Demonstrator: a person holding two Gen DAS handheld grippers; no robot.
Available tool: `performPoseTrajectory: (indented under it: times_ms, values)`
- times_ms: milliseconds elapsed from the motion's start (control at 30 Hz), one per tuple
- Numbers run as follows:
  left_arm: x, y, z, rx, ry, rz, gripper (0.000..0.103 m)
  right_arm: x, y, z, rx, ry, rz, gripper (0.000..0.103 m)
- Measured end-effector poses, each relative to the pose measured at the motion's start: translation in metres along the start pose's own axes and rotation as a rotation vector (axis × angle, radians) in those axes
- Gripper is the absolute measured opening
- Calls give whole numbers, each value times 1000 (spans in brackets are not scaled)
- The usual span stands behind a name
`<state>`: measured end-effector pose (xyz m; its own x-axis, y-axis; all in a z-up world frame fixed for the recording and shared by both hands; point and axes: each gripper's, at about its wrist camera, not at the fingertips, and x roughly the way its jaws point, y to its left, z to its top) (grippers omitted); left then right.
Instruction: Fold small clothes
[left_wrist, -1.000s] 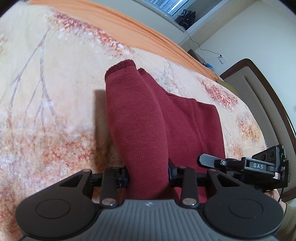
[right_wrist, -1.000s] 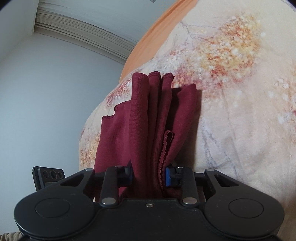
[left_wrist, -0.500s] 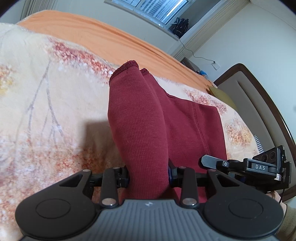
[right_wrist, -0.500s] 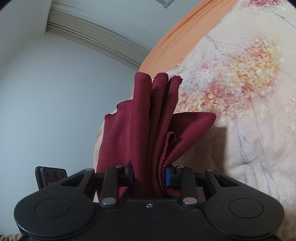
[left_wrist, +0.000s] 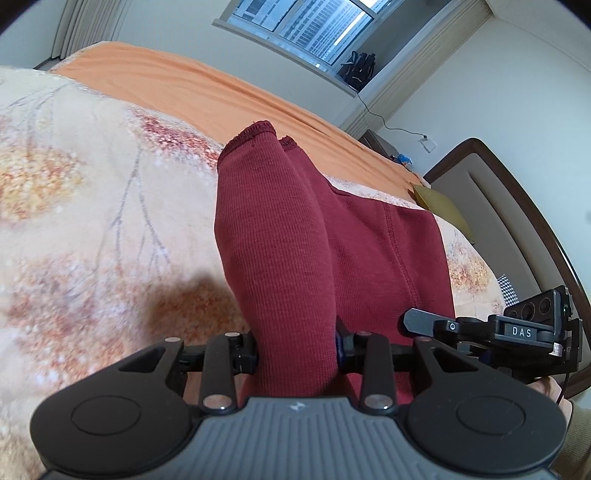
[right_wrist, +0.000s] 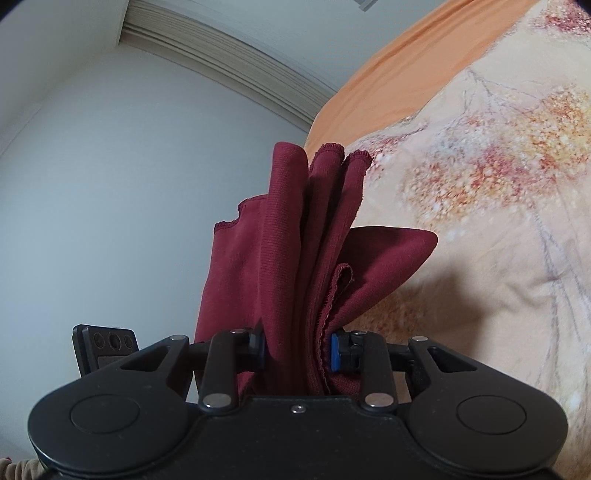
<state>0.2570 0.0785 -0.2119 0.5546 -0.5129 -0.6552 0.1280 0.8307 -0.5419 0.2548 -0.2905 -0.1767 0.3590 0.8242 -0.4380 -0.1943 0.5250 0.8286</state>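
Observation:
A dark red ribbed garment (left_wrist: 291, 240) hangs bunched between my two grippers, lifted above the floral blanket (left_wrist: 92, 206). My left gripper (left_wrist: 297, 349) is shut on one gathered end of it, and the stitched cuffs stick up beyond the jaws. In the right wrist view my right gripper (right_wrist: 297, 350) is shut on the other end of the dark red garment (right_wrist: 295, 251), whose several folded layers fan out upward. The right gripper's body (left_wrist: 517, 332) shows at the right edge of the left wrist view.
An orange sheet (left_wrist: 192, 88) covers the far side of the bed. A padded headboard (left_wrist: 495, 206) with a dark wood rim stands on the right, with a yellow pillow (left_wrist: 443, 206) beside it. A window (left_wrist: 306, 26) and white wall lie beyond.
Both grippers have risen with the garment, which now hangs clear of the blanket. More of the room, window and wall shows in both views.

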Motion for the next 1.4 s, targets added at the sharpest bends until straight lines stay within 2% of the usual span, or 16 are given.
performPoseTrajectory:
  times_ms: [233, 567, 767, 967, 1300, 1400]
  values:
    - [-29, 5, -23, -19, 3, 6, 38, -3, 18, -30, -4, 26, 3, 31]
    - [-46, 22, -75, -43, 56, 9, 38, -1, 12, -88, 45, 67, -15, 31]
    - [-34, 50, -116, -74, 81, 1, 38, 14, -4, -123, 28, 106, -69, 32]
    - [-7, 80, -147, -83, 125, 39, 38, 42, -39, -153, 75, 137, -120, 32]
    - [10, 94, -157, -81, 155, 63, 45, 52, -68, -164, 140, 138, -172, 33]
    - [15, 100, -161, -118, 165, 70, 47, 53, -69, -166, 144, 140, -189, 33]
